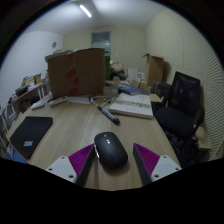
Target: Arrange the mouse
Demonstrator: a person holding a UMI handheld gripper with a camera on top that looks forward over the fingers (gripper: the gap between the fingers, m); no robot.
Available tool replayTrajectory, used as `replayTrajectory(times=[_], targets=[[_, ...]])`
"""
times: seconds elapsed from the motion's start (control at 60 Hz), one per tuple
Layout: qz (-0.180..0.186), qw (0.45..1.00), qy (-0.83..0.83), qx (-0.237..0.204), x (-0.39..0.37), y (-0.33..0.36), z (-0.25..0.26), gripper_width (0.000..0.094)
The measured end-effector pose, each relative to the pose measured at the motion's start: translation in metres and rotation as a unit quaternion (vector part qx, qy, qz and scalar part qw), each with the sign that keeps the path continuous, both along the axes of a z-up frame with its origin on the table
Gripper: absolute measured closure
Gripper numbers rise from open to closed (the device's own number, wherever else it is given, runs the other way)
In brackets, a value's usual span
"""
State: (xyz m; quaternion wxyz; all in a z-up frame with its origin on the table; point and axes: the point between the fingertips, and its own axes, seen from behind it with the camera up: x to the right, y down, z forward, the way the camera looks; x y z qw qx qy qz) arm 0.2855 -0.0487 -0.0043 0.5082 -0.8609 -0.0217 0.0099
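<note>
A black computer mouse [110, 149] lies on the wooden table [75, 125], between my gripper's two fingers. My gripper [113, 158] is open. The left purple pad [80, 160] is at the mouse's side, and a narrow gap shows between the mouse and the right purple pad [147, 158]. The mouse rests on the table. A black mouse mat [30, 134] lies on the table to the left, beyond the left finger.
A long dark object [106, 112] and a stack of papers [131, 104] lie ahead of the mouse. Cardboard boxes [78, 70] stand at the table's far end. A black office chair [181, 108] stands on the right. Cluttered shelves [22, 95] stand on the left.
</note>
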Motion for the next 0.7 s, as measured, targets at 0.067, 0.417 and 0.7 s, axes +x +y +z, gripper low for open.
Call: replayTrajectory(times=[0.067,0.417,0.7], targets=[[-0.015,1.0,0.002,0.013,-0.001,0.008,0.001,0.02],[-0.061,0.994,0.049,-0.073,-0.008,0.007,0.001,0.0509],[-0.05,0.998,0.017,0.046,-0.099,0.023,0.152,0.0555]])
